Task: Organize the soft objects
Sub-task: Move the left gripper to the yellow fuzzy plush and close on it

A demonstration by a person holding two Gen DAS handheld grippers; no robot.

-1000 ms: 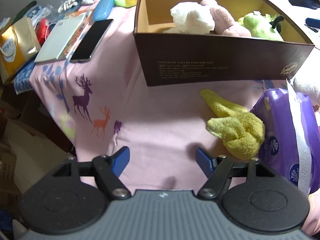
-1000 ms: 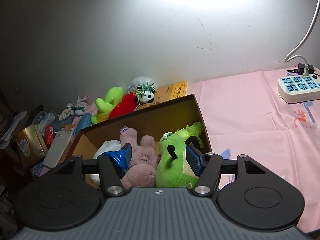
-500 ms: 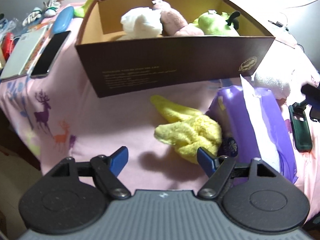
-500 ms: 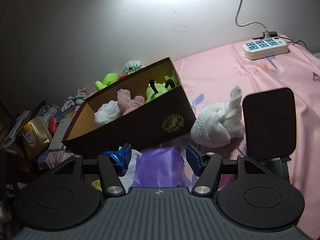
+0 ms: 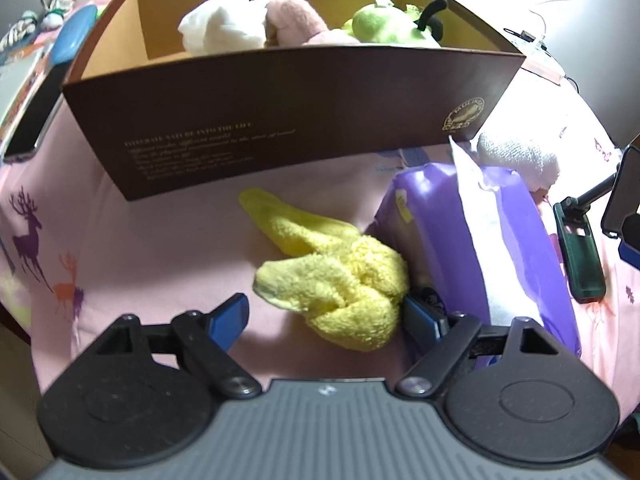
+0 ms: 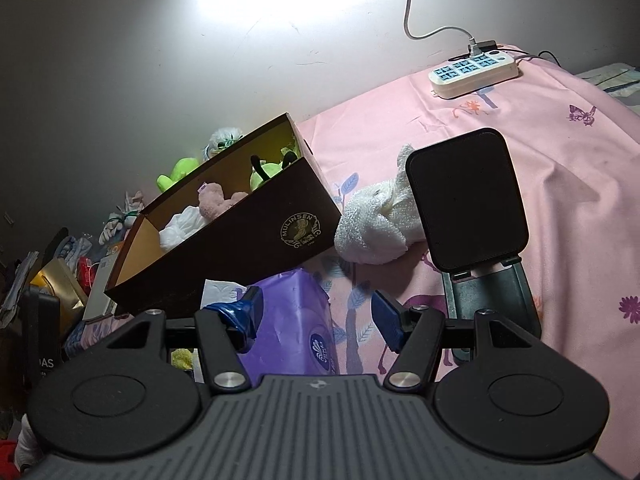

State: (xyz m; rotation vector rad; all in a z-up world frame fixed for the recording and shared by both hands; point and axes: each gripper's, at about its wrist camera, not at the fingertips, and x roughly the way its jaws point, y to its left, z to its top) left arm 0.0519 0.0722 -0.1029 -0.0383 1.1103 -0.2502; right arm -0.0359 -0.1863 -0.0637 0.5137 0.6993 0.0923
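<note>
A knotted yellow towel [image 5: 332, 280] lies on the pink cloth in front of the brown box [image 5: 280, 120]. My left gripper [image 5: 324, 314] hangs over it with its jaws opening, and the towel sits between the fingers, unpressed. Inside the box are a white cloth [image 5: 224, 32], a pink plush [image 5: 296, 24] and a green plush [image 5: 384, 24]. A white towel [image 6: 372, 228] rests by the box's right corner [image 6: 248, 248]. My right gripper [image 6: 318, 316] is open above the purple tissue pack [image 6: 296, 320], gripping nothing.
The purple pack [image 5: 480, 240] lies right beside the yellow towel. A phone on a dark stand [image 6: 468, 200] is to the right, a power strip [image 6: 472, 70] far back. A phone [image 5: 36, 116], books and small clutter lie left of the box.
My left gripper moved right and down onto the yellow towel, now between wider fingers. My right gripper drew back from above the box to over the purple pack.
</note>
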